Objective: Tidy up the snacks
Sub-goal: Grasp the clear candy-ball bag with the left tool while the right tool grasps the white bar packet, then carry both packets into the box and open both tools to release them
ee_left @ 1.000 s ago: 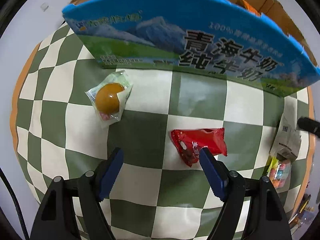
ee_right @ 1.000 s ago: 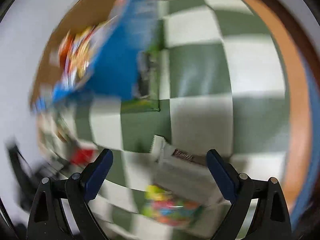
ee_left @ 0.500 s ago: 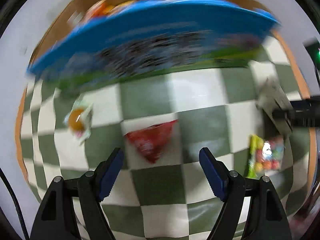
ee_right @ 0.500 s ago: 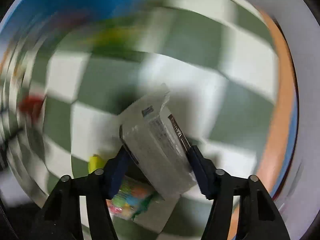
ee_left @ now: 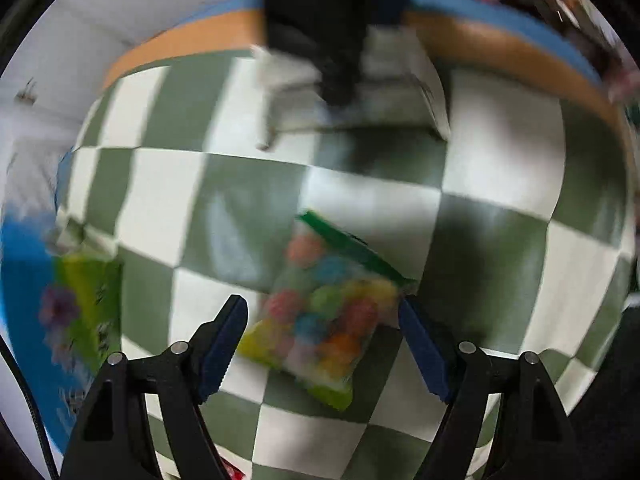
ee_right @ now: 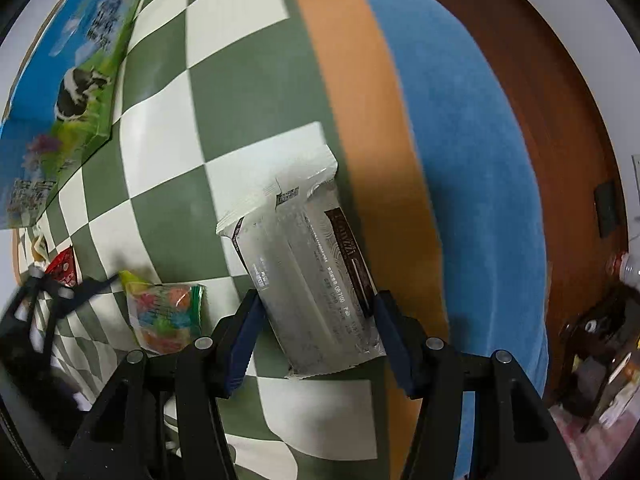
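Sorting snacks on the checkered cloth (ee_right: pixel 168 152), we hold one packet and reach over another.

Largest in view is the blue milk carton box (ee_right: pixel 64 80) at the cloth's far left edge. Our right gripper (ee_right: pixel 316 336) is clamped on the grey-white wrapped snack bar (ee_right: pixel 304 280), its pads pressing both long sides. Our left gripper (ee_left: pixel 322 344) points down over the bag of colourful candies (ee_left: pixel 320 316) lying on the cloth; its jaws are closing around the bag (the picture is blurred) without yet pressing it. Smallest, a red packet (ee_right: pixel 64 268) lies beyond the candies.
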Tool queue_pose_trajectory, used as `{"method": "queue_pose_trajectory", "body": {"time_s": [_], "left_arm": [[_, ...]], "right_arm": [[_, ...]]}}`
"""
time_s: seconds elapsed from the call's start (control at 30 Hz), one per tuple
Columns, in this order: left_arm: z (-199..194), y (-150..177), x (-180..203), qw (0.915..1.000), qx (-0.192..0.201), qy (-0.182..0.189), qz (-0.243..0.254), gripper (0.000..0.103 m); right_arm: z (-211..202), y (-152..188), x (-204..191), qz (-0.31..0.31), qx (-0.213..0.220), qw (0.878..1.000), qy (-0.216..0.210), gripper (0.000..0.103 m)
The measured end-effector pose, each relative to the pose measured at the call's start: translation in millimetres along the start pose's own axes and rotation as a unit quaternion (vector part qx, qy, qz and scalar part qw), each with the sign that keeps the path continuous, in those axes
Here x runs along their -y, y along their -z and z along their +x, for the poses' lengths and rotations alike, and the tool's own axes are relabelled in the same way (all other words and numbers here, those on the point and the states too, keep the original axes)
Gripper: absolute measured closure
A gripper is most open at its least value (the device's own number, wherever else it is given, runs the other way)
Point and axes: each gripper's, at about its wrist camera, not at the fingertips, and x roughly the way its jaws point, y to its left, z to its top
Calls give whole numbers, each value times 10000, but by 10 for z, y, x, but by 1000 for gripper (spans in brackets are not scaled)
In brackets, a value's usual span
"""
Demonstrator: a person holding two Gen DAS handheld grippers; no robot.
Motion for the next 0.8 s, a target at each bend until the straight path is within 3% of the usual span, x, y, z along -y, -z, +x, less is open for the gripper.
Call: {"method": "queue_pose_trajectory", "body": {"time_s": [0.1, 0.2, 0.23, 0.3, 0.37, 0.4, 0.5, 0.57, 0.6, 0.63, 0.67, 0.73, 0.8], "left_arm": [[84, 13, 41, 10000, -23, 2, -34, 42], [49, 107, -198, 9966, -54, 295, -774, 55], [44, 184, -332, 9930, -78, 439, -1090, 55], [75, 358, -571, 9763, -229, 776, -2008, 55], [118, 576, -776, 9503, -355, 1098, -2893, 55], [164, 724, -877, 9313, -525, 1177, -3407, 55], [257, 1181, -1102, 8623, -721, 1590, -4754, 55], [322, 1512, -1225, 8121, -687, 1978, -5446, 55], [351, 1603, -1249, 7936, -647, 2188, -5641, 55], [387, 1659, -1263, 7815, -650, 2363, -5738, 54], [412, 1681, -1271, 7762, -669, 2458, -5767, 53], [446, 1696, -1311, 7791, -678, 2499, -5710, 50], [480, 1604, -1327, 7890, -765, 2371, -5617, 50]], "right_arm": [[3, 29, 40, -2, 19, 10000, -15, 43], [86, 0, 15, -75, 30, 10000, 52, 42], [113, -33, -84, -137, 24, 9999, 87, 42], [136, -9, -177, -348, 53, 9993, 94, 38], [181, 21, -261, -559, 35, 9983, 145, 38], [209, 43, -307, -656, 33, 9976, 219, 39], [295, 128, -442, -747, 104, 9959, 501, 39], [354, 194, -535, -708, 23, 9970, 308, 39], [382, 228, -597, -732, -29, 9971, 179, 39], [407, 254, -657, -785, -77, 9968, 91, 39], [428, 273, -709, -807, -116, 9967, 38, 38], [452, 282, -748, -717, -137, 9973, -11, 31], [477, 257, -739, -528, -114, 9985, -37, 28]]}}
